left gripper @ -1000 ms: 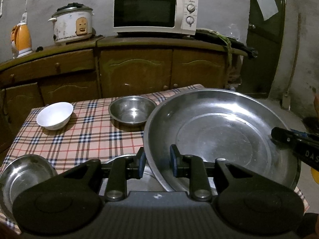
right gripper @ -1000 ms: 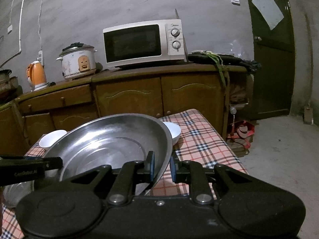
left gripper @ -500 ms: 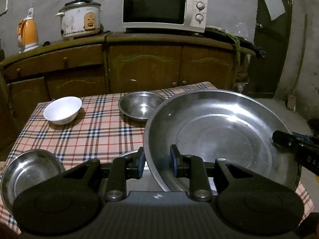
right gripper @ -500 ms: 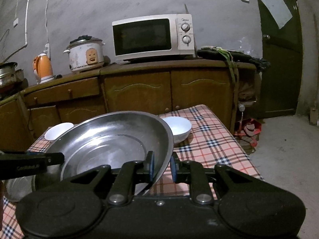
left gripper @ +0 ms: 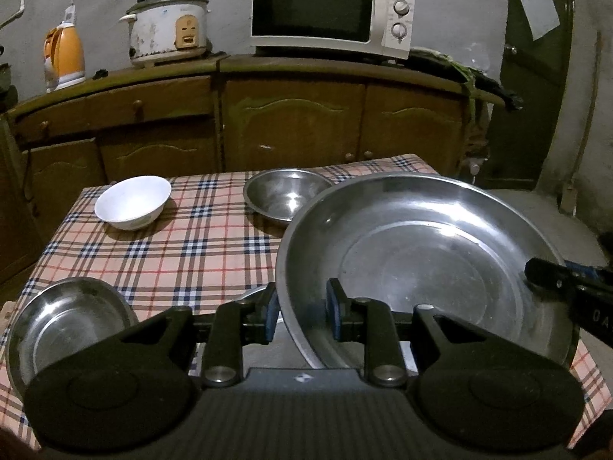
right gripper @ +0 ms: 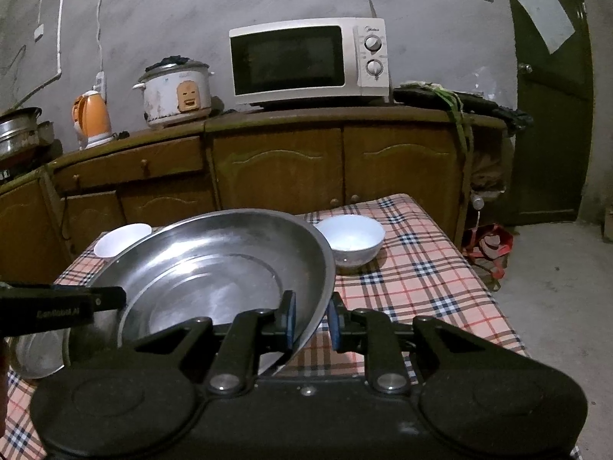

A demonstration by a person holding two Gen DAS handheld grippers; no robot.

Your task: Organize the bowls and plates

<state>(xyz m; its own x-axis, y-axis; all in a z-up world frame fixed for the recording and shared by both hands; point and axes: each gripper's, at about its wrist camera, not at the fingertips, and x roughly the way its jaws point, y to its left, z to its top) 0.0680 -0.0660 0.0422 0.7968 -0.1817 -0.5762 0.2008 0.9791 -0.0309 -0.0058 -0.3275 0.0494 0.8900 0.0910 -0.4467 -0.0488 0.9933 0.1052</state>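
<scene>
A large shallow steel plate (left gripper: pixel 421 268) hangs tilted over the right part of the checked table (left gripper: pixel 184 253), held from both sides. My left gripper (left gripper: pixel 300 306) is shut on its left rim. My right gripper (right gripper: pixel 310 314) is shut on its right rim and shows in the left wrist view as a dark bar (left gripper: pixel 563 280). On the cloth stand a white bowl (left gripper: pixel 132 201), a steel bowl (left gripper: pixel 287 195) and another steel bowl (left gripper: pixel 65 326) at the near left. A second white bowl (right gripper: pixel 350 239) sits just behind the plate (right gripper: pixel 214 268).
A wooden sideboard (left gripper: pixel 291 115) behind the table carries a microwave (left gripper: pixel 329 7), a rice cooker (left gripper: pixel 168 30) and an orange kettle (left gripper: pixel 65 53). A dark door (right gripper: pixel 551 88) is at the right, with bare floor (right gripper: pixel 555 306) beside the table. Part of another steel dish (left gripper: pixel 253 295) shows under my left fingers.
Both grippers keep their hold on the plate. The plate and the right gripper have drifted a little to the left, so the white bowl behind its right rim shows more fully.
</scene>
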